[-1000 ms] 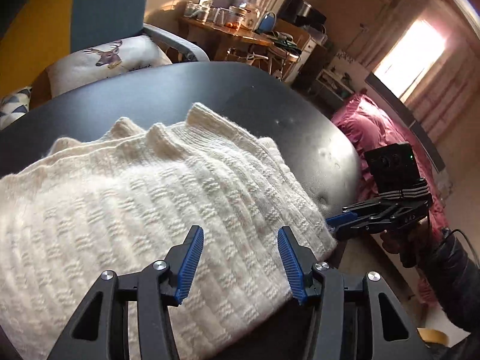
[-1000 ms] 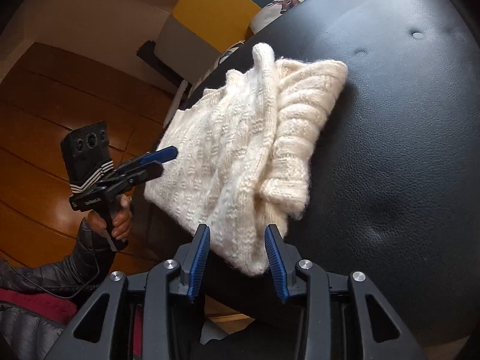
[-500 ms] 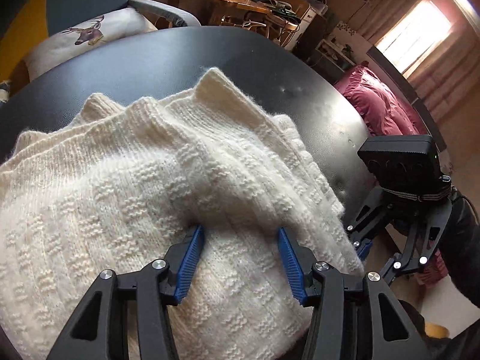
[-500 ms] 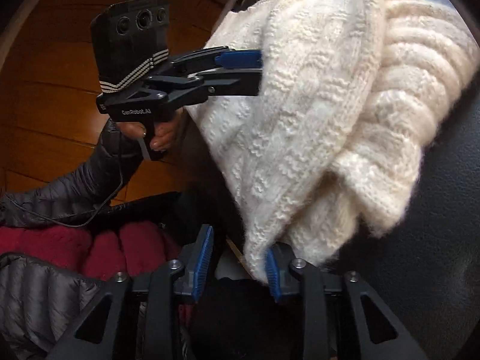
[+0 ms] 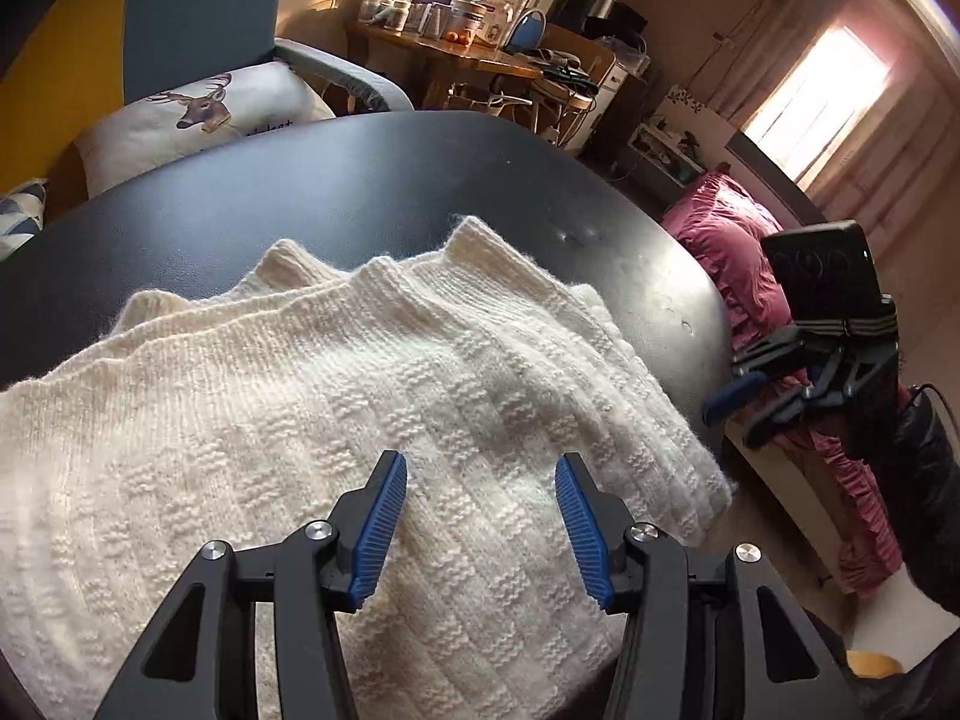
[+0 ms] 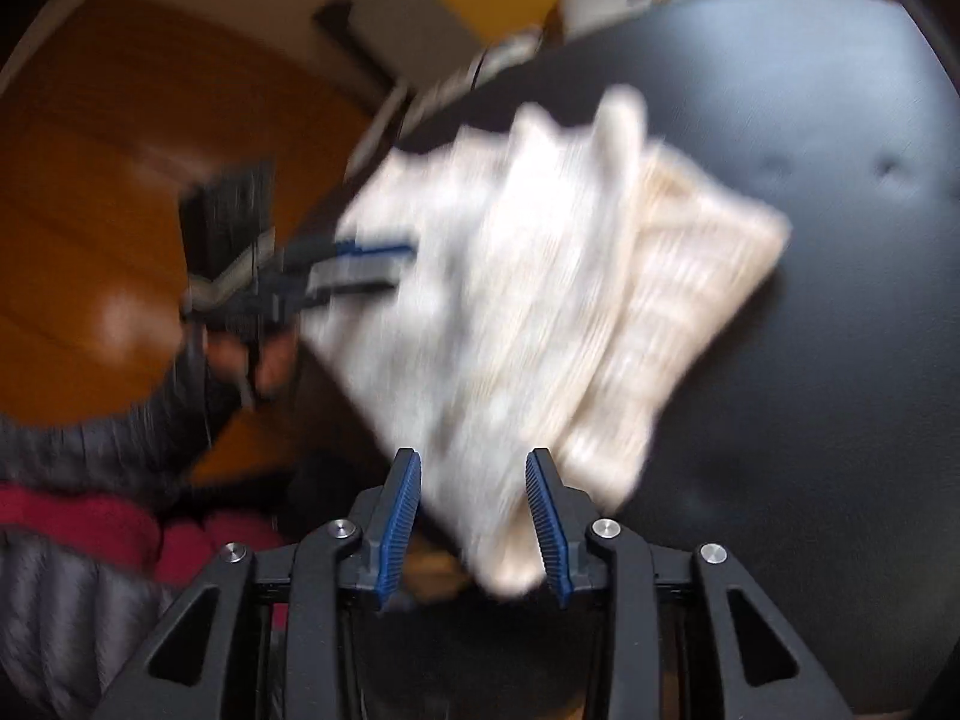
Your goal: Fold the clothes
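A cream knitted sweater (image 5: 336, 420) lies folded in layers on a black padded table (image 5: 336, 192). My left gripper (image 5: 480, 528) hovers open just above the sweater's near part, nothing between its blue pads. The right gripper (image 5: 750, 408) shows at the table's right edge, off the cloth. The right wrist view is blurred by motion: the sweater (image 6: 540, 300) lies ahead, and my right gripper (image 6: 474, 516) stands open over its near corner. The left gripper (image 6: 360, 267) appears at the sweater's left edge, held by a hand.
A yellow and blue armchair (image 5: 180, 18) with a deer cushion (image 5: 198, 114) stands behind the table. A cluttered wooden desk (image 5: 480, 54) is at the back, a pink bed (image 5: 738, 252) to the right. Wooden floor (image 6: 120, 180) lies beyond the table's left edge.
Both grippers have pulled back from the sweater. The left rose off the knit. The right opened wider and withdrew from the corner it was pressed against, moving fast.
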A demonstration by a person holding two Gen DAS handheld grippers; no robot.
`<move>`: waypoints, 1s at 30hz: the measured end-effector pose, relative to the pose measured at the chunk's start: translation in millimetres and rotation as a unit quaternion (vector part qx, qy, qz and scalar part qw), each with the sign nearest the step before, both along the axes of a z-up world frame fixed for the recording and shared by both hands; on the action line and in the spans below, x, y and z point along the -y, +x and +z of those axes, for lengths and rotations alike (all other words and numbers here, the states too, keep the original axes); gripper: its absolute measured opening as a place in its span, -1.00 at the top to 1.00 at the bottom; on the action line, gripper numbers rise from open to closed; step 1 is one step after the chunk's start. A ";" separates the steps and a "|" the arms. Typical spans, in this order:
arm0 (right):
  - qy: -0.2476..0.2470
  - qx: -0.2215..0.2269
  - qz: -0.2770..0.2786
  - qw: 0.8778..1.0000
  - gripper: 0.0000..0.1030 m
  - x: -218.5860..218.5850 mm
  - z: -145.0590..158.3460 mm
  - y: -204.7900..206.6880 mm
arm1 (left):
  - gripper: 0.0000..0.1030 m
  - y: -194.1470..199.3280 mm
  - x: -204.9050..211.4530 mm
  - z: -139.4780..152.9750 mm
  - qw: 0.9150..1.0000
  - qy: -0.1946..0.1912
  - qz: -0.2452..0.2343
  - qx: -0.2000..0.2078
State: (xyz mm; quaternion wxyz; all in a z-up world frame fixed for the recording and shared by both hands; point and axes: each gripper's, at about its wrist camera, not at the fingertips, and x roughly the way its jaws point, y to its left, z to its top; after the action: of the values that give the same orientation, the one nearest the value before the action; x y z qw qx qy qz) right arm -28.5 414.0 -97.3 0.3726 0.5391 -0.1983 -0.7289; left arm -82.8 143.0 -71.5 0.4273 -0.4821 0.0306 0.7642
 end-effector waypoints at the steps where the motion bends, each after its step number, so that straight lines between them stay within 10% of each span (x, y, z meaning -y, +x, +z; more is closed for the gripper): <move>1: -0.005 -0.013 -0.033 0.999 0.29 -5.4 3.5 -8.6 | -0.02 -0.9 -1.4 -0.1 1.000 0.002 0.002 -0.001; 6: 0.019 -0.037 -0.159 0.986 0.28 -5.0 -7.9 -63.0 | -0.03 -0.4 -17.3 -0.8 1.000 0.005 0.002 -0.014; 11: 0.094 -0.029 -0.153 0.983 0.30 27.4 -31.7 -92.0 | -0.03 -3.0 -37.4 -1.7 0.999 0.004 -0.024 -0.025; 14: 0.178 -0.063 -0.135 0.973 0.82 43.1 -27.5 -91.5 | -0.03 -13.4 -54.0 -4.1 0.999 0.004 -0.033 -0.031; 18: 0.339 -0.113 -0.140 0.924 0.90 34.6 -23.6 -72.1 | -0.05 -39.0 -74.8 -34.1 1.000 -0.016 -0.016 0.011; 23: 0.274 -0.082 -0.185 0.940 0.96 -3.4 -34.7 -60.5 | -0.07 -44.0 -77.4 -32.1 1.000 0.004 0.006 0.022; 30: 0.130 -0.091 -0.207 0.965 0.50 -12.0 -7.4 -57.1 | -0.07 -39.0 -71.2 -13.7 1.000 0.013 0.006 0.011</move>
State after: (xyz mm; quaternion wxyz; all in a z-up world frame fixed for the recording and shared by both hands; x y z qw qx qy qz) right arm -85.6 426.0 -104.6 0.1572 0.4612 -0.1745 -0.8557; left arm -121.7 214.2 -85.2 0.4293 -0.4847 0.0129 0.7620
